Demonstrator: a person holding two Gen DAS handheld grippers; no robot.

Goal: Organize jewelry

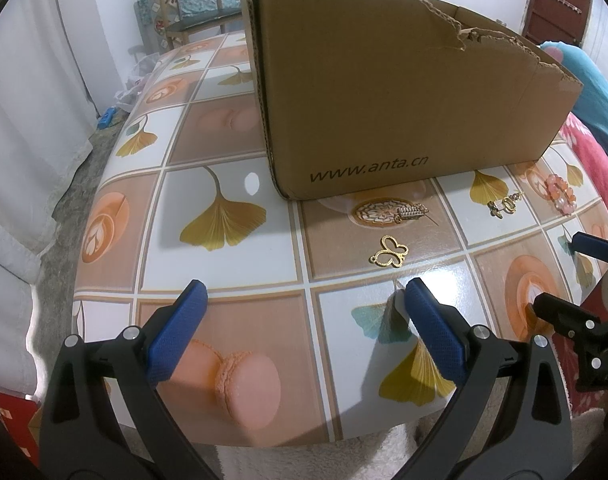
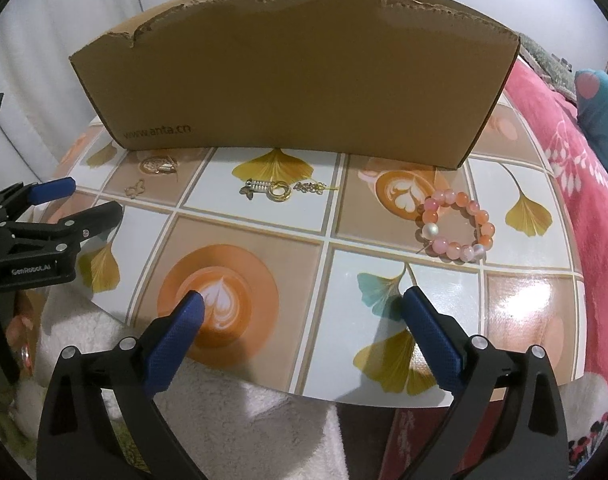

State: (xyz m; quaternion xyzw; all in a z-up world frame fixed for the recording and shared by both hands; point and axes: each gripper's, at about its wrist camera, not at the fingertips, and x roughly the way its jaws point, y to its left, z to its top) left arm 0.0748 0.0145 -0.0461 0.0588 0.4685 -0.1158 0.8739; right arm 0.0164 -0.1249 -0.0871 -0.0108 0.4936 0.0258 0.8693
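Cardboard box (image 2: pixel 292 80) standing at 12 o'clock on the patterned table (image 2: pixel 444 292), torn along its top edge, blocking the far side of the table from sight. Reading "www.anta.cn" on the box's lower front. Reading "GenRobot.AI" on the left gripper's body in the right wrist view.

Jewelry lying in front of the box: pink bead bracelet (image 2: pixel 455 225) at 1 o'clock, gold ring charm (image 2: pixel 279 192) with small chain pieces at 12 o'clock, butterfly pendant (image 1: pixel 390 252) and a small silver charm (image 1: pixel 413 212) well apart to the left.

Left gripper (image 1: pixel 304 308) hovering at 6 o'clock, gaping wide, gripping nothing. Right gripper (image 2: pixel 302 312) likewise spread wide over the near table edge, nothing between the blue pads (image 2: pixel 176 344). No jewelry touching either gripper.

Pink blanket (image 2: pixel 564 152) lying at 3 o'clock.
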